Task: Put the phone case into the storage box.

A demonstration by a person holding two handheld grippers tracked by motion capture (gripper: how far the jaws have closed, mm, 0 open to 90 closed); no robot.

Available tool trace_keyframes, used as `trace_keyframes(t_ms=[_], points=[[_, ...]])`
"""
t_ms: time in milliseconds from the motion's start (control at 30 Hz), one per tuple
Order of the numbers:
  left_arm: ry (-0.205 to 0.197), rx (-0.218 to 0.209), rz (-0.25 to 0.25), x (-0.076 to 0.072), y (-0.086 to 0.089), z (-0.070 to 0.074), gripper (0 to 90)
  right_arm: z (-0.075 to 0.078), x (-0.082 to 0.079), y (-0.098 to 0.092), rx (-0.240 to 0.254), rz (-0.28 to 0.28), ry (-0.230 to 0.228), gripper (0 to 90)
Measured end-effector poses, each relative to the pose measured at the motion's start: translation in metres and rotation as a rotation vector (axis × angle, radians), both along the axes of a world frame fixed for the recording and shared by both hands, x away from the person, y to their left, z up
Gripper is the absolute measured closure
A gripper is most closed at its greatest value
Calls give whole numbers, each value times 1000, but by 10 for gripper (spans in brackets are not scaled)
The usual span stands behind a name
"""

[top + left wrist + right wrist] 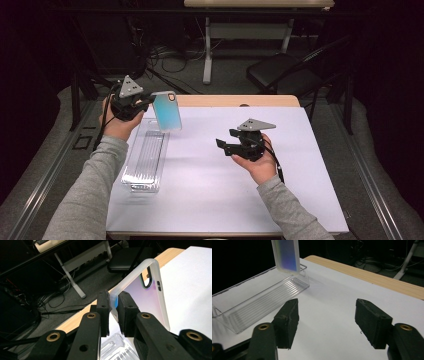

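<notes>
Phone case (pixel 166 111), iridescent blue and purple with a frosted translucent rim, was in our left gripper (pixel 145 102), held in the air above the far end of the clear plastic tray (pixel 145 160). In the left gripper view the case (pixel 147 293) stood between the two black pads (pixel 103 305), which pinched one corner of its rim from both sides with the jaws drawn narrow. The camera cutout (pixel 147 278) sat near the case's far end in that view, with a small slot in the rim just beside it. From above, the case tilted, its lower end hanging over the white table sheet (pixel 210 185) just beside the tray's far end.

We kept the right gripper (pixel 223 143) well apart from the case, above the middle of the sheet, with its tips pointing left toward the tray. Its jaws stood wide with nothing between them; in the right gripper view the pads (pixel 288 320) framed bare white sheet, and beyond them the tray (pixel 259 302) lay on the sheet with the case's lower end (pixel 286 255) hanging just over its far end. We could not tell whether the case touched the tray.
</notes>
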State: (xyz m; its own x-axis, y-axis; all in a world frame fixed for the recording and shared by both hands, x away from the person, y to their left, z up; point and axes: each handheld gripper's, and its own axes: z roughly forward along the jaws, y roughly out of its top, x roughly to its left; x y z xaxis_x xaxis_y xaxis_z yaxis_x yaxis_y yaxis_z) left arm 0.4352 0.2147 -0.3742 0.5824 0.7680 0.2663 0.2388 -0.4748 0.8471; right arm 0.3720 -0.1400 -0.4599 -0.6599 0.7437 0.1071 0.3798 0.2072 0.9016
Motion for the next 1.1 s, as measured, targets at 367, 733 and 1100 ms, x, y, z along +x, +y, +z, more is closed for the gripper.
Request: trace_keyframes(t_ms=[367, 733, 1100], points=[[-6, 4, 2, 9, 8, -2, 807, -1, -5, -12, -45, -38, -30, 247], [-8, 3, 18, 17, 16, -5, 807, -3, -9, -24, -44, -57, -39, 178], [-13, 5, 36, 25, 23, -9, 807, -7, -15, -40, -39, -109, -36, 162]])
